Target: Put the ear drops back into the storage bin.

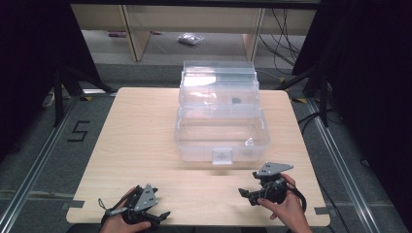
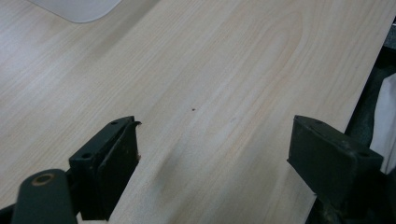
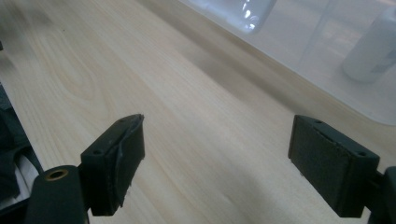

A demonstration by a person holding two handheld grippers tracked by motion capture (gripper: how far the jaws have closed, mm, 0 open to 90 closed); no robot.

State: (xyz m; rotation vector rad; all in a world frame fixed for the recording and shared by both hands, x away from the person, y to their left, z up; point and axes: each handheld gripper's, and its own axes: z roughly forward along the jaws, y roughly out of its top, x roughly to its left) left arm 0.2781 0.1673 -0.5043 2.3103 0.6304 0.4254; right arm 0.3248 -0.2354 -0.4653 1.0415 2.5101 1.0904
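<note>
With both the left gripper (image 1: 163, 215) and right gripper (image 1: 244, 194) wide open and empty on the pale wooden bench (image 1: 136, 145), a careless reach could shove the light clear plastic lidded box (image 1: 221, 138).

Box (image 1: 221, 131) sits mid-desk (image 1: 131, 141), toward the far edge, its lid (image 1: 218, 82) standing up behind it. Small bottle (image 1: 248, 143) inside, front-right corner. Left tongs (image 1: 163, 216) and right tongs (image 1: 245, 195) at the near edge — well apart, either side of the box.

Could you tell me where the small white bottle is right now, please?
In the high view, the small white bottle stands inside the clear plastic box, at its near right corner, just beyond the right gripper.
</note>
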